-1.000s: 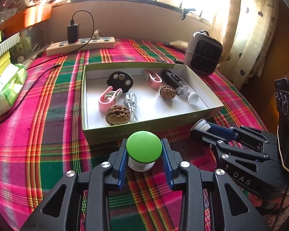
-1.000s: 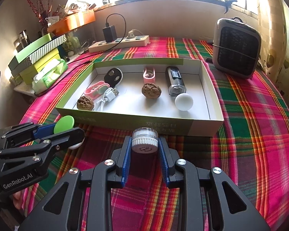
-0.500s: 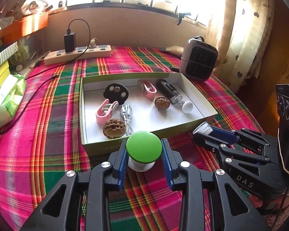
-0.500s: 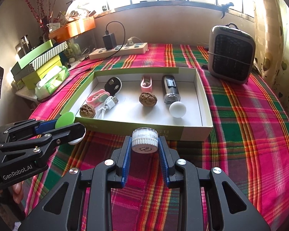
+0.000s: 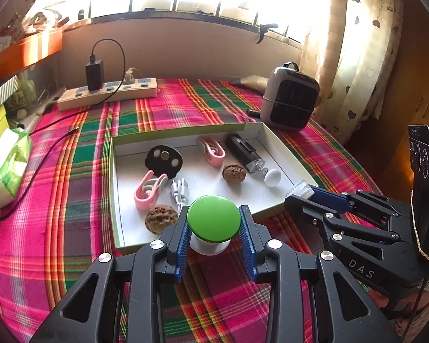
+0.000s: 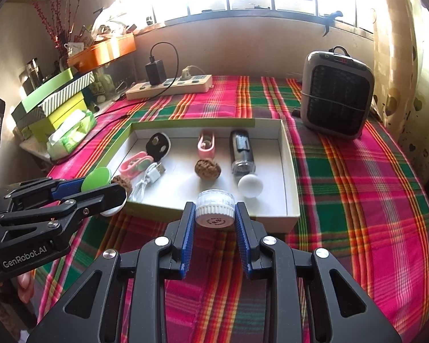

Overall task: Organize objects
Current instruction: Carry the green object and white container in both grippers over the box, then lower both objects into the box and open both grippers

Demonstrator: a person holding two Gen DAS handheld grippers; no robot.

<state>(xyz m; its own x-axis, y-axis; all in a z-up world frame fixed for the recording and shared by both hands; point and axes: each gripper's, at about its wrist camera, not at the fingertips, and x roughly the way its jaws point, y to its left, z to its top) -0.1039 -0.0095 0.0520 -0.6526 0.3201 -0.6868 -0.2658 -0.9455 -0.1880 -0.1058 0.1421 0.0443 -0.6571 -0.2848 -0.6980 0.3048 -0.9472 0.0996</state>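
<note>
My left gripper [image 5: 214,234] is shut on a white jar with a green domed lid [image 5: 213,217], held above the near wall of the shallow box [image 5: 186,129]. My right gripper [image 6: 214,219] is shut on a small clear jar with a white ribbed cap [image 6: 215,211], just before the box's front wall [image 6: 271,220]. Inside the box lie two walnuts [image 5: 160,219] [image 5: 234,173], two pink clips [image 5: 149,190] [image 5: 212,150], a black disc [image 5: 163,160], a white cable [image 5: 179,193], a black cylinder [image 5: 244,152] and a white ball [image 5: 272,177].
The plaid tablecloth [image 6: 357,200] covers the table. A small grey heater [image 6: 337,94] stands at the back right, a power strip with a charger [image 6: 168,85] at the back. A tissue pack [image 5: 5,168] and stacked boxes [image 6: 51,100] sit at the left edge.
Both grippers have risen a little with their jars, so the box and table appear farther below. Both grips are unchanged.
</note>
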